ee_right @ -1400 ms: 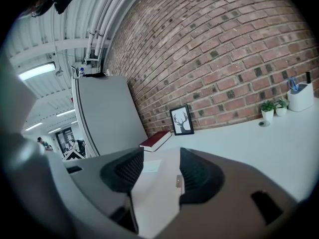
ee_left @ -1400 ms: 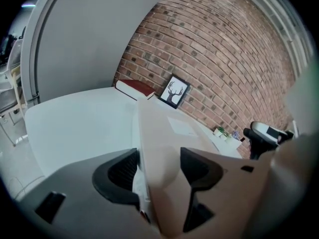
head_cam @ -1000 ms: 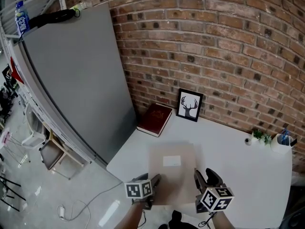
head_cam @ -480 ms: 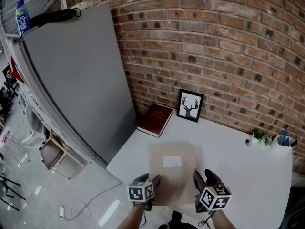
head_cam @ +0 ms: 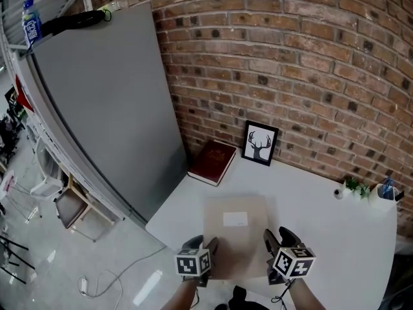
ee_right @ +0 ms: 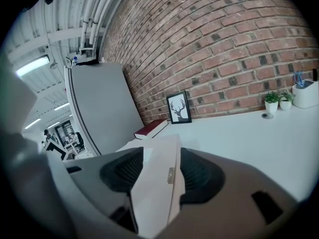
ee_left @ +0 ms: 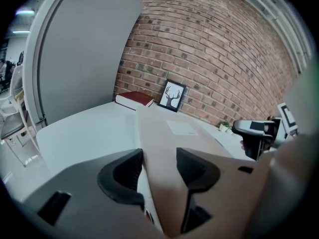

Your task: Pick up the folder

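The tall grey panel (head_cam: 103,102) at the left stands well apart from the work, so we judge the lift has free room. The counter (head_cam: 322,218) carries the folder (head_cam: 235,234) on its near part, cover up, close to the near edge.

The left tool (ee_left: 158,163) has just been closing. Its pads now meet the folder's near left edge, no wider apart than the folder is thick. The right tool (ee_right: 160,171) has the near right edge clamped the same way.

To do this step well, we think both grips should be firm before anything rises. Then both tools should go up together and level, so the folder neither twists nor sags open between them. Each pair of pads should catch both covers, or loose sheets could slide out.

Only the head view gives us the whole folder and shows that the tools sit at its two near corners. It also shows the red book (head_cam: 210,162) and the framed deer picture (head_cam: 261,144) lying far off by the brick wall. It hides the pads' contact, which each gripper view shows plainly.

The left gripper view also catches the right tool across the folder and the white label (ee_left: 183,128) on the cover. Only the right gripper view shows the small metal clasp (ee_right: 170,175) on the folder's edge, right between its pads.
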Available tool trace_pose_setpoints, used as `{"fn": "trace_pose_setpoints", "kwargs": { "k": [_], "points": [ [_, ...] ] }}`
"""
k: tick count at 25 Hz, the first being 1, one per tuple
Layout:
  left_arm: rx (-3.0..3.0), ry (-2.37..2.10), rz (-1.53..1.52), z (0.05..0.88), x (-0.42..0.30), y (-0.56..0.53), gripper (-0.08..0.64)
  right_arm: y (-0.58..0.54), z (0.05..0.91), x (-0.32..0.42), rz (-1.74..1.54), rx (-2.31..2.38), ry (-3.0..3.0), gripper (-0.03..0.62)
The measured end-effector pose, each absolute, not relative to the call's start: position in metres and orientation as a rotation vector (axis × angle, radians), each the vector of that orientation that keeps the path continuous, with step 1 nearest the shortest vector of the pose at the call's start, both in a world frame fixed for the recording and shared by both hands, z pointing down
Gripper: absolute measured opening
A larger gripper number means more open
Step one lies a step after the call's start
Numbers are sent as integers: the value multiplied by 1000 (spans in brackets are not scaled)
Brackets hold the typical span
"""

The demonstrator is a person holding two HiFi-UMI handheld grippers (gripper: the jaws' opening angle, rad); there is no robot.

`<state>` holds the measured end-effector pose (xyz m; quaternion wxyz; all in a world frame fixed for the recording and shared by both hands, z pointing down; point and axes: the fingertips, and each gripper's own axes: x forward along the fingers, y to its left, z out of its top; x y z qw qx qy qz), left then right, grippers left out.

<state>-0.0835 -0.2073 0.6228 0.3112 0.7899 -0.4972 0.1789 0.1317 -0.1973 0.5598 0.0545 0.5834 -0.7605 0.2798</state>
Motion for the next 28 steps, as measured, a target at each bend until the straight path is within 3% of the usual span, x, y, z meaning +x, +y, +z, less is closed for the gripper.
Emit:
{"fn": "trace_pose_setpoints", "kwargs": {
  "k": [10,28],
  "points": [
    [2083,-1331,475,622,-85,-207,207,-218,587,123,912,1615,-2271,278],
    [2077,-1323,487,624,-85,-208,204,-237,636,110,1128,1451,-2164,281]
  ]
}}
